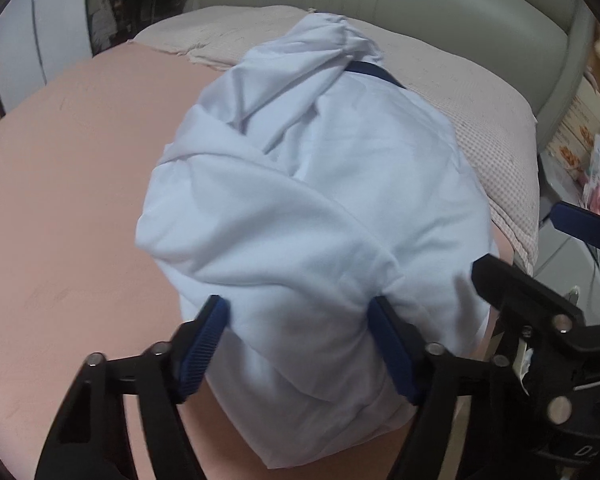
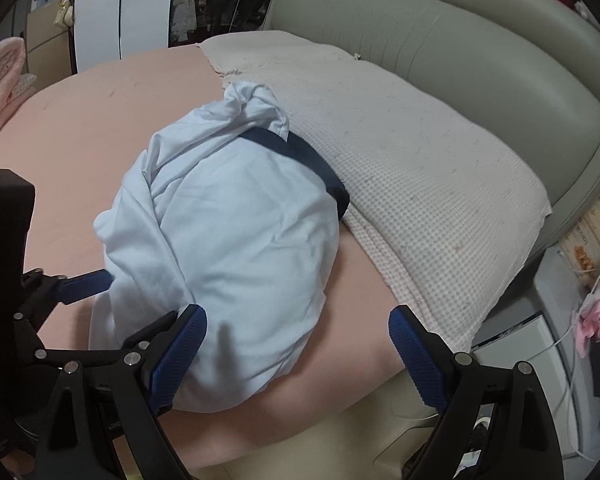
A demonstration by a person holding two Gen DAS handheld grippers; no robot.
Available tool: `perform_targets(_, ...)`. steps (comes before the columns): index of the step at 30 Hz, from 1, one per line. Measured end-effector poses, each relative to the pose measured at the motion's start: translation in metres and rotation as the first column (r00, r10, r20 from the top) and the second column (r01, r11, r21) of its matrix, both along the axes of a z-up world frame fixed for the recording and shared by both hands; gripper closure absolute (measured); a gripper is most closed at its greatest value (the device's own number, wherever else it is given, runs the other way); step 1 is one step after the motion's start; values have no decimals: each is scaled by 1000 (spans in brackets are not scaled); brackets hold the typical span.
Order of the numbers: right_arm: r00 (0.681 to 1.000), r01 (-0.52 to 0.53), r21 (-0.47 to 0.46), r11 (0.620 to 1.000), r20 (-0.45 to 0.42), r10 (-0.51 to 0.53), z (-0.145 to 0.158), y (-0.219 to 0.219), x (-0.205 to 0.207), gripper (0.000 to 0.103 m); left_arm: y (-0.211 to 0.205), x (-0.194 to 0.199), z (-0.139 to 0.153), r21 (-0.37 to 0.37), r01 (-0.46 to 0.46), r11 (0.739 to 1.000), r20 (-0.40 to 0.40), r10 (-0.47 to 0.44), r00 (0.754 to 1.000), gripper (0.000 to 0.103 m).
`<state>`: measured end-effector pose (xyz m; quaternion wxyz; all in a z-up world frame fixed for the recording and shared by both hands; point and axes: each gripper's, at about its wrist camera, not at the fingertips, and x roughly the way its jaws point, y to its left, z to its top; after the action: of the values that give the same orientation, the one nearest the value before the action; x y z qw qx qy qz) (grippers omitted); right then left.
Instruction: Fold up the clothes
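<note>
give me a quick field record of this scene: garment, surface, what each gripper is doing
garment: pale blue shirt with dark navy trim, bunched, partly folded
surface: pink bed sheet; checked blanket beside the shirt, headboard behind
left gripper: open, fingers either side of the shirt's near edge
right gripper: open, beside the shirt's near right edge, holding nothing
fold state: not finished, cloth crumpled

Only blurred, unreadable print on boxes point(image 2: 592, 236) beside the bed.
</note>
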<state>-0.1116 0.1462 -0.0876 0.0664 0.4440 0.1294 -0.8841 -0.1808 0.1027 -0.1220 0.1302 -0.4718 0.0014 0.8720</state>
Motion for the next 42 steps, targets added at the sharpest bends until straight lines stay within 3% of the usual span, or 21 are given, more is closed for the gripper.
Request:
perform_targets(1,1000,1,1,1000,4,-1,-1,1,0,10,5,1,1,-10,11,1000,-8,-11,1000,55)
perform_targets(2,1000,3,3,1000,7,-3,-1,1,0,10,9,1,2,-21,21,1000,-15,-21,1000,61)
perform_targets(11,1000,4,5,1000,23,-4,-7,2,-3,10,38,2,10,-106,39,994,-71,-47,996,83)
perform_targets(18,999,11,-87,996,41,-8,-11,14,-21,10,3,-2,9,-53,-45,998,-52,43,998,90)
perform_targets(24,998,-24,-161,987,54,33,-13,14,-40,10,-23,-11,3,65,-138,988,28,136,990,91)
perform_targets(28,992,-21,-246,969,115,50,-24,14,-58,10,-29,-19,2,118,-168,979,59,162,985,91)
perform_targets(33,984,45,-408,912,176,30,-34,26,-71,11,-32,-28,-3,118,-157,981,68,150,986,91)
perform_targets(37,977,93,-456,885,214,7,-43,35,-77,13,-30,-35,-9,98,-156,983,65,150,987,91)
perform_targets(39,970,130,-501,856,242,-7,-48,40,-78,27,-26,-39,-9,92,-155,984,64,149,987,91)
perform_targets(42,948,233,-615,753,317,-34,-56,51,-78,48,-19,-48,-9,72,-148,986,59,144,988,91)
